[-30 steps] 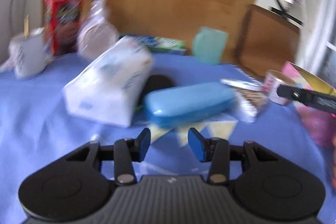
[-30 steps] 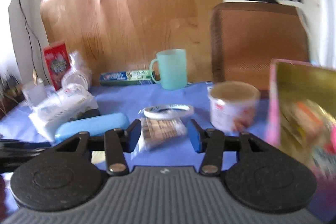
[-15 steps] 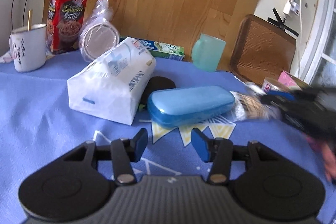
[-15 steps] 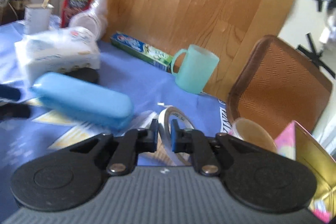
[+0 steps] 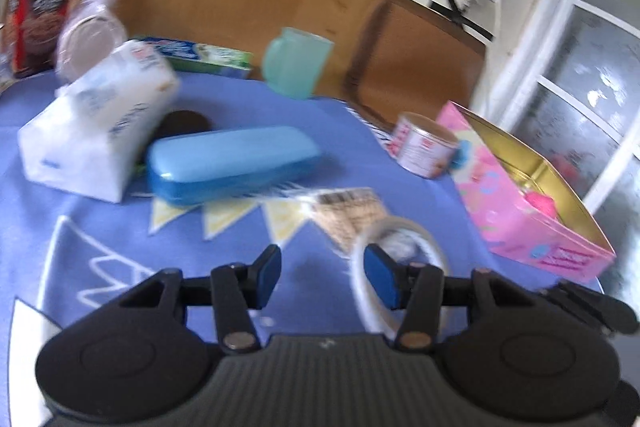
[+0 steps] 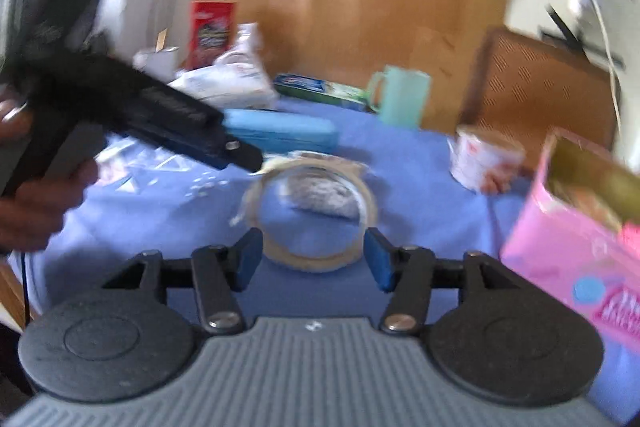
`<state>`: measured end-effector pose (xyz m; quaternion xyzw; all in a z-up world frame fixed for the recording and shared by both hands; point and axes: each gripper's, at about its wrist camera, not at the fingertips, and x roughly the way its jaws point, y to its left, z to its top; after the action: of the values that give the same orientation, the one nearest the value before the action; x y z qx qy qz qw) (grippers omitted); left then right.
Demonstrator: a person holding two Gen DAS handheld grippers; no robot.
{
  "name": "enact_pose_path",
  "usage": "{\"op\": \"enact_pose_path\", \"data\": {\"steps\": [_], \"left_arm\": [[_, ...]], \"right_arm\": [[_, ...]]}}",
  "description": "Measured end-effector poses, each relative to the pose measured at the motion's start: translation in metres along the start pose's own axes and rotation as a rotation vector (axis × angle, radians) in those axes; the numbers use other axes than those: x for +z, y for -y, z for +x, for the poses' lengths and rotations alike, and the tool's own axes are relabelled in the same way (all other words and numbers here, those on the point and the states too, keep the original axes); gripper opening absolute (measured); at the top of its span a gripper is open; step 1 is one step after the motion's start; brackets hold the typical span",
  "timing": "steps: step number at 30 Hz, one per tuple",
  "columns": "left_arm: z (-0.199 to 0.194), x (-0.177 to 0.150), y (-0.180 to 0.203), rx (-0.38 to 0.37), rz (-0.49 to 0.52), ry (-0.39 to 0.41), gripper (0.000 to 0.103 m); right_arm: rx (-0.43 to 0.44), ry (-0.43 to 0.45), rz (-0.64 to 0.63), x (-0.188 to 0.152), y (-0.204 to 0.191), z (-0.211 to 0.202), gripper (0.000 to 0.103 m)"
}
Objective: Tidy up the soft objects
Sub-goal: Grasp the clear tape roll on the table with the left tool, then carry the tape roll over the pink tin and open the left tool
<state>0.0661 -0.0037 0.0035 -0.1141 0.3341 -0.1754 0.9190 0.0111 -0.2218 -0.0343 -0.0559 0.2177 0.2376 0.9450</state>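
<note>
Your grippers meet at the translucent ring-shaped tape roll (image 6: 312,215).
Your right gripper (image 6: 313,259), jaws just opened, has released it at lower centre; your left gripper (image 5: 320,273) gapes empty.

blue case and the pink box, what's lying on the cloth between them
In the left wrist view, a small white tub stands between the blue case and the pink box, close beside the box. Nearer the camera lie a clear packet and a tape ring.

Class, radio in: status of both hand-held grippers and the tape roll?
Right hand-held gripper open, jaws just opened. Tape roll between them, unpinched. Left hand-held gripper open, one finger inside the roll.
</note>
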Motion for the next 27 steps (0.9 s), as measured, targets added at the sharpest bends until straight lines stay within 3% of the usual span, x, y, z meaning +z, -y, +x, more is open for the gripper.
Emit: {"op": "enact_pose_path", "data": {"steps": [3, 5, 7, 9, 12, 14, 15, 16, 19, 22, 27], "left_arm": [[0.008, -0.001, 0.014, 0.005, 0.027, -0.033, 0.044], [0.015, -0.003, 0.020, 0.007, 0.033, -0.064, 0.041], [0.023, -0.006, 0.028, 0.006, 0.044, -0.107, 0.027], [0.026, -0.012, 0.038, 0.028, 0.077, -0.119, 0.022], [0.022, -0.011, 0.053, 0.073, 0.129, -0.091, 0.022], [0.014, -0.004, 0.061, 0.031, 0.139, -0.064, 0.021], [0.009, -0.001, 0.067, 0.007, 0.152, -0.048, 0.020], [0.007, 0.003, 0.075, -0.015, 0.172, -0.035, 0.018], [0.008, 0.013, 0.103, -0.059, 0.240, -0.006, 0.018], [0.019, 0.019, 0.124, -0.064, 0.281, 0.005, 0.018], [0.038, 0.018, 0.118, -0.036, 0.225, -0.055, 0.017]], "right_arm": [[0.021, -0.040, 0.048, -0.002, 0.006, 0.011, 0.063], [0.045, -0.058, 0.072, -0.006, 0.004, 0.016, 0.071], [0.054, -0.049, 0.063, -0.007, -0.002, 0.016, 0.080], [0.047, -0.044, 0.023, -0.008, -0.009, 0.020, 0.079], [0.000, -0.017, 0.039, -0.007, -0.006, 0.018, 0.066], [-0.011, 0.019, 0.080, -0.006, 0.003, 0.009, 0.051], [-0.012, 0.032, 0.081, -0.004, 0.005, 0.005, 0.017], [-0.038, 0.046, 0.080, -0.003, 0.007, 0.001, 0.013], [-0.104, 0.105, 0.080, 0.002, 0.015, -0.011, 0.015], [-0.129, 0.105, 0.109, 0.000, 0.027, -0.015, 0.015], [-0.135, 0.073, 0.151, -0.012, 0.040, -0.019, 0.015]]}}
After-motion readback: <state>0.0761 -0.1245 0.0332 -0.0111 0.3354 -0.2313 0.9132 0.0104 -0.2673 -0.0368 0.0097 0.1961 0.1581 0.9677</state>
